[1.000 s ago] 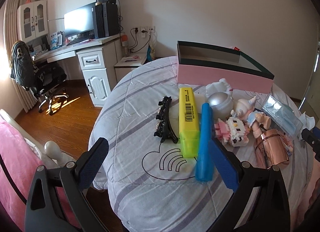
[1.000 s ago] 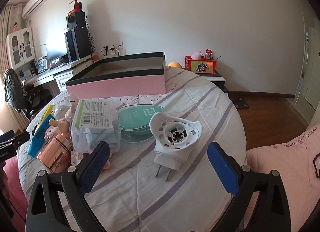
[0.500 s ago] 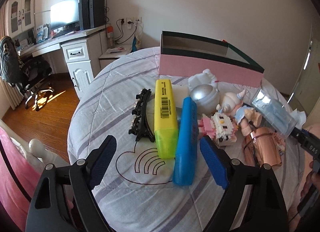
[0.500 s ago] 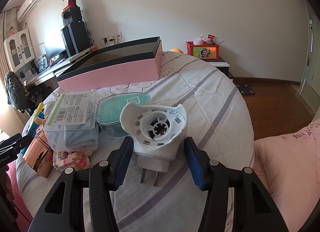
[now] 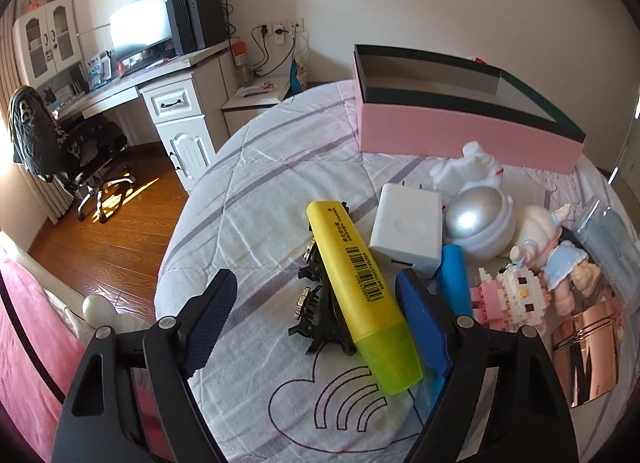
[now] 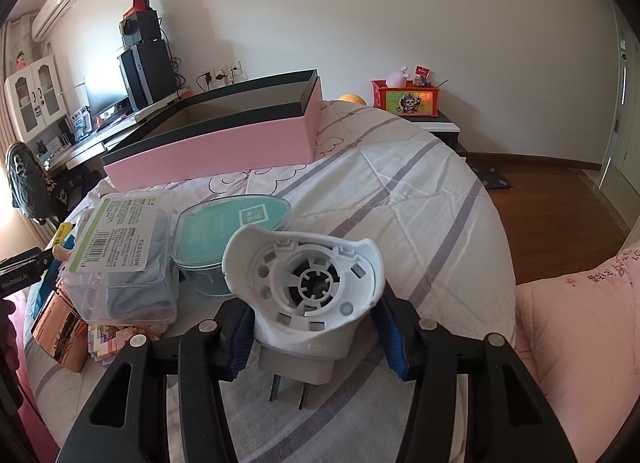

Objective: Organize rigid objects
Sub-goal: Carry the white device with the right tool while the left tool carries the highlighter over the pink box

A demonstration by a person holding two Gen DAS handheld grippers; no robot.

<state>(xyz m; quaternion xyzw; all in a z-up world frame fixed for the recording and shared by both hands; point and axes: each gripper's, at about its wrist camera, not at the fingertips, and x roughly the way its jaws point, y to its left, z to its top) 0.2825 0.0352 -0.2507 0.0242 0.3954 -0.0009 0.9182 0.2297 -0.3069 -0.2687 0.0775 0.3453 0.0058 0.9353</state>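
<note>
On the round striped bed cover (image 5: 260,191) a yellow marker-shaped case (image 5: 360,287) lies partly on a black hair clip (image 5: 316,315). My left gripper (image 5: 316,319) straddles both with its jaws closing; the right pad is close against the yellow case, while the left pad stands clear. A blue case (image 5: 454,283) lies just outside the right finger. My right gripper (image 6: 318,339) is shut on a white plug-in device (image 6: 308,279), prongs pointing down over the cover. The open pink box (image 5: 460,131) (image 6: 216,147) stands at the far side.
A white adapter (image 5: 408,231), silver-headed figurine (image 5: 480,223), doll (image 5: 556,251), block figure (image 5: 512,295) and rose-gold cup (image 5: 584,351) crowd the left gripper's right. A labelled clear box (image 6: 124,255) and teal container (image 6: 236,231) sit left of the plug-in device. The bed edge drops to wooden floor (image 5: 92,239).
The left gripper came forward over the yellow case and hair clip while its jaws narrowed. The right gripper advanced and shut on the white plug-in device.
</note>
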